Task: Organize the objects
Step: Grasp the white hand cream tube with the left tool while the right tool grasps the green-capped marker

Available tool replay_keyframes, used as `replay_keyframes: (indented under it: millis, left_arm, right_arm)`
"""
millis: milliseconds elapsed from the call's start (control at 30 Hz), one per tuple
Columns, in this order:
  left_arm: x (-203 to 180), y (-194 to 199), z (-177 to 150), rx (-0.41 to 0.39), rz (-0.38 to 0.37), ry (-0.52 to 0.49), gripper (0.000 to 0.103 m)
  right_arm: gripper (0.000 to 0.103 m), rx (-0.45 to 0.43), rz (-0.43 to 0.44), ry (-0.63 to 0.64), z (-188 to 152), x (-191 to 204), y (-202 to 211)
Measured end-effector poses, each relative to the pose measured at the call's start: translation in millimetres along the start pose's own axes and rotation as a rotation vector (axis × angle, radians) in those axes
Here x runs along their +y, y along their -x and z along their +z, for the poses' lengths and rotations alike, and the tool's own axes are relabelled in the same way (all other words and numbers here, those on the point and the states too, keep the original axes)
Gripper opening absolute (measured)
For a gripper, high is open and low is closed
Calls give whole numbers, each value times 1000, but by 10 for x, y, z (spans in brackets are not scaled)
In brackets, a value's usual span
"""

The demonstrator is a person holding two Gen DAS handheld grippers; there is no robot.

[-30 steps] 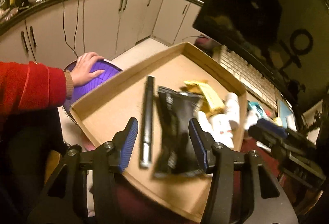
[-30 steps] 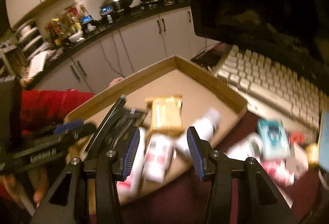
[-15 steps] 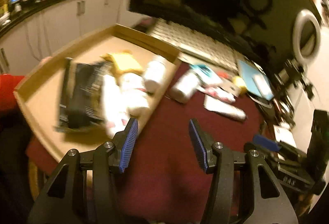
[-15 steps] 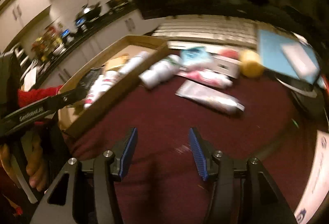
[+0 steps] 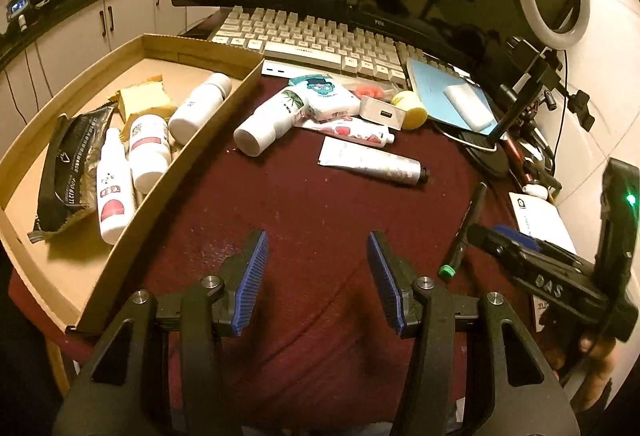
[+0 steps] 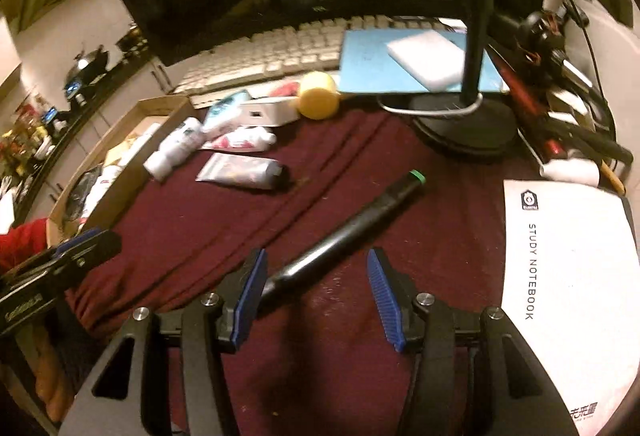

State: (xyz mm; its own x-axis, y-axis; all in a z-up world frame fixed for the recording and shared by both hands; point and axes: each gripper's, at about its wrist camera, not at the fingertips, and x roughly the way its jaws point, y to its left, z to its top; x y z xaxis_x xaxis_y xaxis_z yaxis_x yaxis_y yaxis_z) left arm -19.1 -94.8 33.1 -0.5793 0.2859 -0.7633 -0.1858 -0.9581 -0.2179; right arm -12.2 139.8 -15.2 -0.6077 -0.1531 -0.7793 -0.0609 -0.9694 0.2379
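Note:
A shallow cardboard tray point(image 5: 188, 152) at the left holds a black packet point(image 5: 66, 172), three white bottles point(image 5: 148, 148) and a yellow packet. On the dark red cloth lie a white bottle point(image 5: 266, 124), a squeezed tube point(image 5: 372, 162), a red-print tube point(image 5: 356, 132), a blue-faced packet point(image 5: 324, 94), a white box and a yellow ball point(image 5: 412, 108). A black pen with a green cap point(image 6: 348, 228) lies just ahead of my right gripper point(image 6: 314, 288), which is open with the pen's end beside its left finger. My left gripper point(image 5: 316, 268) is open and empty over bare cloth.
A white keyboard point(image 5: 316, 40) and dark monitor stand at the back. A blue pad with a white block point(image 5: 452, 96), a ring light on a black stand point(image 6: 468, 124) and a white study notebook point(image 6: 568, 276) are at the right. The right gripper shows in the left wrist view point(image 5: 536, 276).
Both grippers have swung right, away from above the tray to over the red cloth. The right gripper now faces the black pen. Both stay open and empty.

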Motion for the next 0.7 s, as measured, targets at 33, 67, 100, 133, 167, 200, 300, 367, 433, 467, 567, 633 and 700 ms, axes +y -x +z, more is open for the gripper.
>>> replay_keyframes:
  millis: [33, 67, 100, 133, 167, 200, 300, 367, 433, 467, 567, 633, 700]
  left_arm:
    - [9, -2, 0, 1, 0, 4, 51]
    - [12, -9, -1, 3, -3, 7, 51]
    - [14, -19, 0, 6, -4, 10, 51]
    - [14, -27, 1, 7, -2, 11, 51]
    - [14, -31, 2, 7, 0, 12, 51]
    - [17, -33, 2, 7, 0, 14, 51]
    - [15, -47, -14, 12, -3, 13, 51]
    - [14, -55, -17, 13, -2, 9, 51]
    - [27, -59, -1, 6, -9, 20, 51]
    - [32, -60, 11, 1, -14, 27, 51]
    - [23, -85, 53, -2, -18, 31, 51]
    - [-6, -95, 69, -5, -14, 17, 51]
    - [-39, -113, 89, -8, -22, 3, 51]
  right_arm:
    - [52, 4, 1, -19, 9, -26, -24]
    - [52, 9, 2, -35, 24, -43, -47]
    - [52, 11, -5, -43, 40, -52, -70]
    - [52, 11, -18, -49, 56, -59, -90]
    - [52, 6, -35, -59, 78, -63, -111]
    - [52, 0, -52, -60, 94, -58, -129]
    - [52, 7, -125, -44, 124, -19, -239]
    - [52, -13, -152, -19, 108, 31, -246]
    - [52, -31, -168, -1, 70, 71, -243]
    - [51, -36, -175, 10, 51, 91, -241]
    - [31, -42, -180, 39, 9, 134, -221]
    - [19, -41, -174, 37, -7, 119, -203]
    - [13, -36, -149, 28, -14, 85, -176]
